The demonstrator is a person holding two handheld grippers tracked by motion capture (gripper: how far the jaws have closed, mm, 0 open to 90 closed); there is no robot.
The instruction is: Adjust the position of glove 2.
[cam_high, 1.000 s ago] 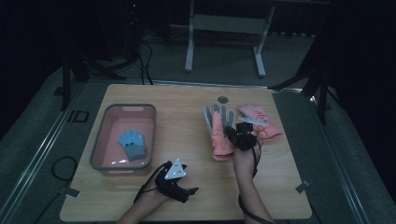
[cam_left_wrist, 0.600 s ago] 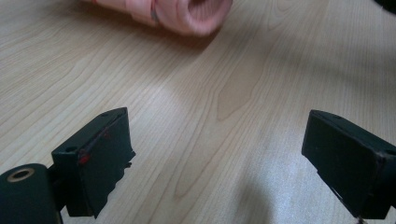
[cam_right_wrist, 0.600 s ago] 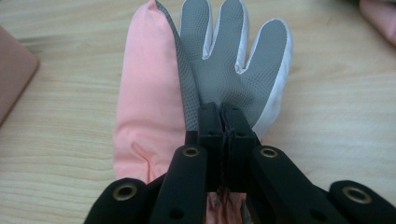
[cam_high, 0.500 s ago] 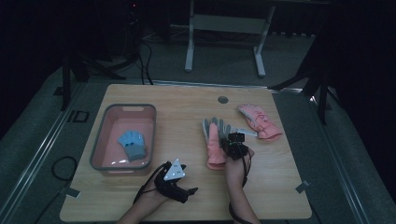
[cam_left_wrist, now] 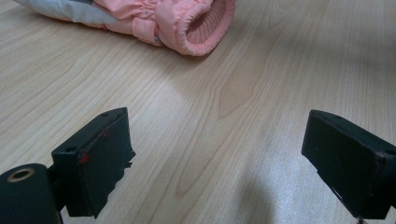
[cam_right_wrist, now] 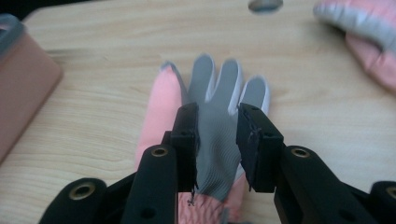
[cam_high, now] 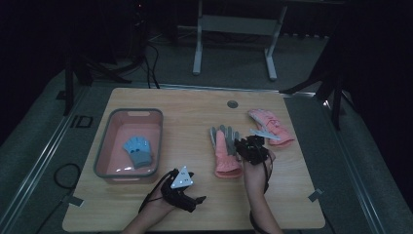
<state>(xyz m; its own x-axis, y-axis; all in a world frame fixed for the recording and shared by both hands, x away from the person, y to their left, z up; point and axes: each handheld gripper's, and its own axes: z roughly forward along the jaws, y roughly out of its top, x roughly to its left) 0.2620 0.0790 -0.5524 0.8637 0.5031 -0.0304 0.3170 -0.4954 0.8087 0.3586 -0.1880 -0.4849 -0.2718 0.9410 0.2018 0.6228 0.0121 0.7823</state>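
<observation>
Currently the high view is running dark: the left gripper [cam_high: 181, 187] is reading as a black lump under its grey plate near the front edge of the tabletop [cam_high: 195, 122], jaw gap not readable there. Its own view is settling it: jaws standing spread wide, bare wood between them, nothing pinched. The cuff end of the pink glove [cam_left_wrist: 187, 23] is lying ahead of it, fingers cut off by the top edge of that view.

The right gripper [cam_high: 249, 146] is sitting over the right side of that same pink glove [cam_high: 226, 153], the person's hand partly covering it from above. In the right gripper view the jaws have just been opening; they are standing partly spread with the grey palm of the glove [cam_right_wrist: 217, 121] showing between them. Whether the pads are pressing the fabric I cannot tell; it looks loose. The glove is lying flat mid-tabletop, grey fingers pointing away from the person.

The pink bin [cam_high: 127, 144] at the left is holding one blue glove [cam_high: 138, 151], lying on its floor.

A second pink glove [cam_high: 270, 126] is lying to the right of the first and further back, apart from it. A round grommet [cam_high: 232, 104] is sitting in the tabletop behind both. Nothing is standing between the gloves and the bin.
</observation>
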